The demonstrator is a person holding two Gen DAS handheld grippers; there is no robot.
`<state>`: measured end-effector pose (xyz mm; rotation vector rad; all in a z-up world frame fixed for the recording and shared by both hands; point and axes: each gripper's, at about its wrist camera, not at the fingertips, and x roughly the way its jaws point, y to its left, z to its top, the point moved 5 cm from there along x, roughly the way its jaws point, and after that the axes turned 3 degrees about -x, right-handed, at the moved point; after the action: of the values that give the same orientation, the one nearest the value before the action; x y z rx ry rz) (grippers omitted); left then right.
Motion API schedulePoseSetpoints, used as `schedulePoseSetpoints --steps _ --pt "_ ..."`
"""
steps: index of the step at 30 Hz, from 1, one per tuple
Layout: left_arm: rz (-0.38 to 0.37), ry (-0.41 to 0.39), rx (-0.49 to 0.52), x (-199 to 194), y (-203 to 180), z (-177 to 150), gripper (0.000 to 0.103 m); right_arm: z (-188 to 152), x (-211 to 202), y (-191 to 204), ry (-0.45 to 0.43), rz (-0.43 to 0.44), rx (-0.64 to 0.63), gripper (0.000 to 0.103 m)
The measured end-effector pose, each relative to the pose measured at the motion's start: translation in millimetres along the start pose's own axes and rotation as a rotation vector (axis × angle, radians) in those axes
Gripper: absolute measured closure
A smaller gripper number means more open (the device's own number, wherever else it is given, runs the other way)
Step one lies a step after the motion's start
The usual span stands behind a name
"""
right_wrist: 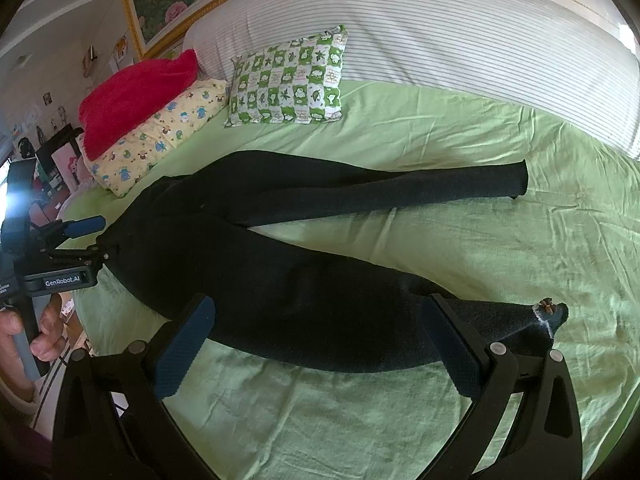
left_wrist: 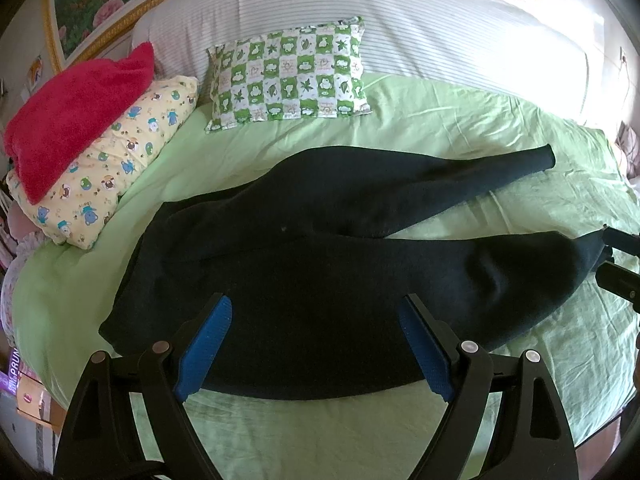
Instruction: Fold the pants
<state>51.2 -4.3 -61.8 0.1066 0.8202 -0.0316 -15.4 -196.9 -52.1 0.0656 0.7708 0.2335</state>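
Dark pants (left_wrist: 304, 264) lie spread flat on a green bed sheet (left_wrist: 440, 120), waist at the left, the two legs splayed to the right. My left gripper (left_wrist: 316, 312) is open and hovers over the waist end near the front edge of the pants. My right gripper (right_wrist: 320, 316) is open over the near leg (right_wrist: 320, 304), whose cuff (right_wrist: 548, 316) shows to its right. The far leg's cuff (right_wrist: 516, 180) lies further back. The left gripper also shows in the right wrist view (right_wrist: 96, 240) at the waistband. Neither holds cloth.
A green checked pillow (left_wrist: 288, 76) and a yellow printed pillow (left_wrist: 108, 160) with a red towel (left_wrist: 76, 112) on it sit at the head of the bed. A striped white headboard cushion (left_wrist: 400, 20) runs behind. Boxes (left_wrist: 24, 392) stand off the left edge.
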Motion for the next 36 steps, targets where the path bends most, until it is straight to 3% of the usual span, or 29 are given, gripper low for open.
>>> schedulePoseSetpoints --steps 36 --pt "-0.026 0.035 -0.001 13.6 -8.4 -1.6 0.017 -5.6 8.0 1.2 0.015 0.007 0.012 0.0"
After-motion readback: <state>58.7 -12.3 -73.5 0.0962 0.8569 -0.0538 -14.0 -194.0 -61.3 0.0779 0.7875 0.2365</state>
